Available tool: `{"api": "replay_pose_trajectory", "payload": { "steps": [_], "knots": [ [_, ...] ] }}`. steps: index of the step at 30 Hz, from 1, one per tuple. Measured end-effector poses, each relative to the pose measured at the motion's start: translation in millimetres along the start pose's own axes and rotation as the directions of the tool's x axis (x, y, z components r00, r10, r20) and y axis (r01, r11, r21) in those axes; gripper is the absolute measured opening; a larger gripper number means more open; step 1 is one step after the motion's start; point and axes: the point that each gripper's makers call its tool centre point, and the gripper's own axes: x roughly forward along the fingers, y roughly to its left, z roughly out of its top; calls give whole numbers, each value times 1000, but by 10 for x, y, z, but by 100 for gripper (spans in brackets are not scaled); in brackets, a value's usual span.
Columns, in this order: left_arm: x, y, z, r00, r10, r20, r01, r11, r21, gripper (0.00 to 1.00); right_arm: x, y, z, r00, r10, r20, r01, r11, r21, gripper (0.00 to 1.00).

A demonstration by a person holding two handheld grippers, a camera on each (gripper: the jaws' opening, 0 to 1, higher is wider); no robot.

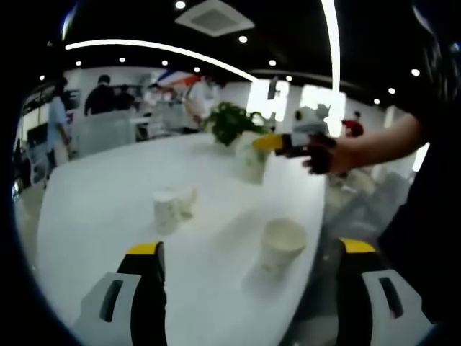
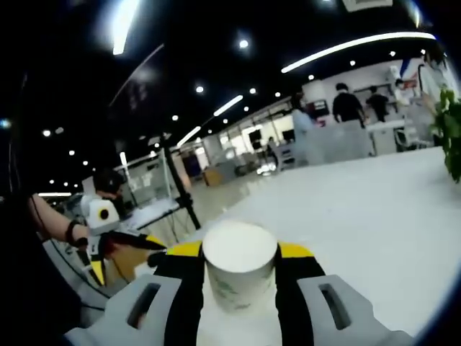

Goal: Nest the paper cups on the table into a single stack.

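Left gripper view: left gripper (image 1: 248, 252) low over the white table (image 1: 94, 209), jaws wide apart, holding nothing. Upright paper cup (image 1: 282, 245) just ahead between the jaws; 2 more cups (image 1: 173, 207) close together further left. Beyond, right gripper (image 1: 277, 143) clamped on a lifted cup (image 1: 252, 162) before a potted plant (image 1: 230, 121).

Right gripper view: right gripper (image 2: 240, 270) jaws closed against that cup (image 2: 240, 265), open mouth facing forward.
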Motion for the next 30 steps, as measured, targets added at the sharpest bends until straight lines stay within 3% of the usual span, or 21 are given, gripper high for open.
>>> {"api": "replay_pose_trajectory", "payload": {
  "steps": [4, 10, 18, 30],
  "knots": [
    [19, -60, 11, 1000, -18, 6, 18, 1000, -12, 97, -17, 75, -30, 1000, 9, 7, -9, 1000, 15, 35],
    [52, -132, 65, 998, -40, 42, 43, 996, -76, 97, -36, 215, -102, 999, 23, 40, -27, 994, 103, 35],
    [80, -223, 118, 996, -76, 56, 83, 989, -123, 96, 5, 378, -118, 996, 51, 74, -61, 988, 140, 35],
    [136, -401, 278, 982, -133, 137, 158, 970, -187, 91, 102, 664, -154, 987, 125, 100, -142, 973, 183, 35]
  ]
}}
